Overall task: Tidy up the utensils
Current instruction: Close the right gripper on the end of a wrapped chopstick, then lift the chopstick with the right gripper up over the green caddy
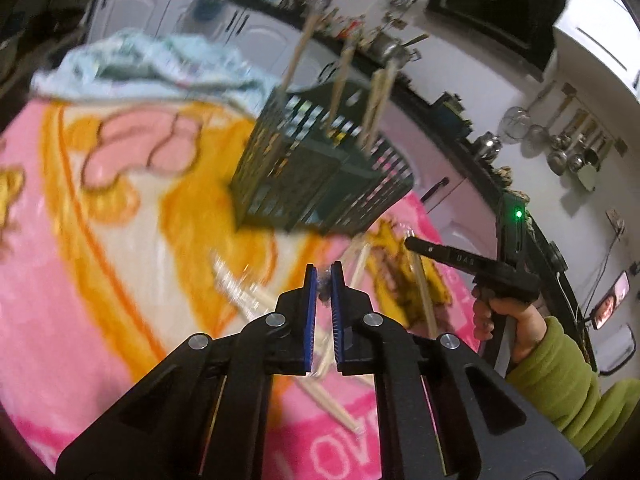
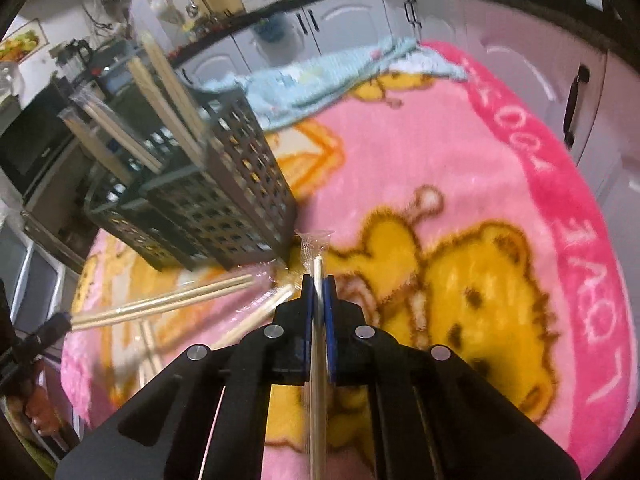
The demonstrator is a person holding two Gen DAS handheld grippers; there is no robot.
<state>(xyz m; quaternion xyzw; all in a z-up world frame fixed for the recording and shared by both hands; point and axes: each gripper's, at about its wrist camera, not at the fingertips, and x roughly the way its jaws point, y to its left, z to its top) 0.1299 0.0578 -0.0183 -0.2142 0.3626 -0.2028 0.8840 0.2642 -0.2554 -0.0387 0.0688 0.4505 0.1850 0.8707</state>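
Observation:
A dark slotted utensil holder (image 1: 320, 176) (image 2: 224, 200) stands on the pink blanket, with several wrapped chopstick pairs (image 1: 340, 80) (image 2: 160, 92) upright in it. My left gripper (image 1: 324, 276) is shut on the crinkled clear wrapper end of a chopstick pair. In the right wrist view that pair (image 2: 160, 304) runs from the left gripper (image 2: 60, 326) toward the holder's foot. My right gripper (image 2: 319, 284) is shut on another wrapped chopstick pair (image 2: 318, 268), which stands up between the blue pads just in front of the holder. The right gripper (image 1: 416, 245) also shows right of the holder, held by a hand in a green sleeve.
More wrapped chopsticks (image 1: 424, 292) (image 2: 260, 312) lie loose on the pink bear-print blanket (image 1: 100, 280) (image 2: 440, 160). A crumpled light blue towel (image 1: 140, 64) (image 2: 320, 76) lies at the blanket's far edge. White cabinets and a dark counter with kitchenware ring the scene.

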